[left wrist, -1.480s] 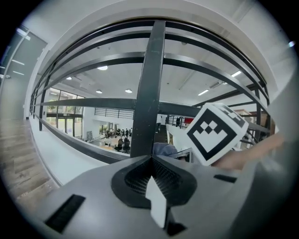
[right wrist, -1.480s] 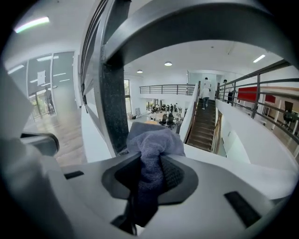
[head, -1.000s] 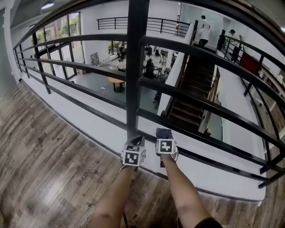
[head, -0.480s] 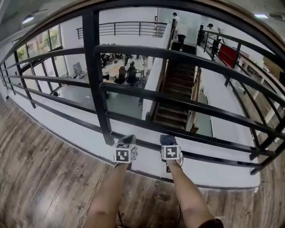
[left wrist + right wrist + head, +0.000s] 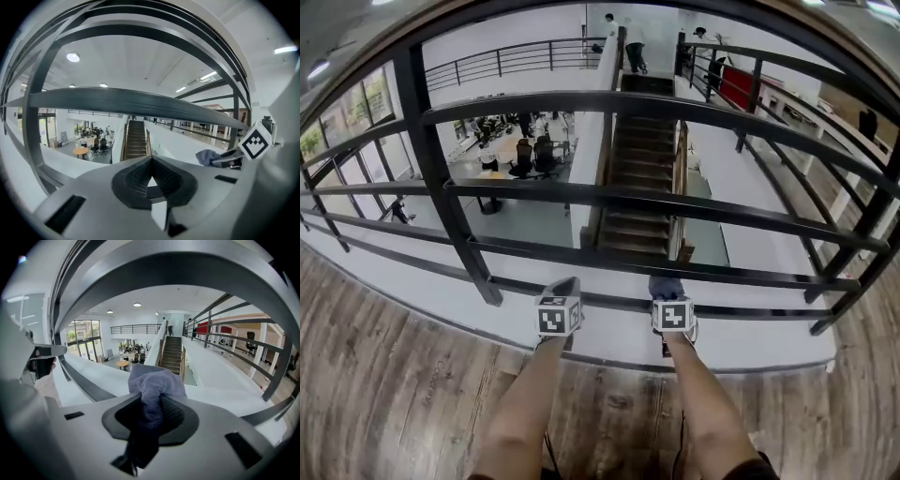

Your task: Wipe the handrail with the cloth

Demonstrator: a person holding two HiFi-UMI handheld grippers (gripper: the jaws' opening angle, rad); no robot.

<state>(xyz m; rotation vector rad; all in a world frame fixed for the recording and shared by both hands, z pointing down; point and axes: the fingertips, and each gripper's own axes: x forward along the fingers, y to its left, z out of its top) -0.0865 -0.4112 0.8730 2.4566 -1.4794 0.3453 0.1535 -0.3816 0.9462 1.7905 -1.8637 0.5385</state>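
Clamping cloth (image 5: pixel 154 385), right claw (image 5: pixel 151 414) near railing bars (image 5: pixel 675 272); left claw (image 5: pixel 150 180) together, empty; staircase (image 5: pixel 637 187) beyond.

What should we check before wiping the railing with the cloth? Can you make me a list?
1. Cloth held tight: ok. The right gripper has its jaws shut on it, and a bunch sticks out in front.
2. Left gripper free: ok. Its jaws are together with nothing between them.
3. Cloth on the top handrail: not ok. In the head view the cloth is down by the lower bars.
4. Cloth touching any bar: cannot tell.
5. Grippers apart: ok. They sit side by side with a gap between them.
6. Post out of the way: ok. It stands off to the left of both grippers.
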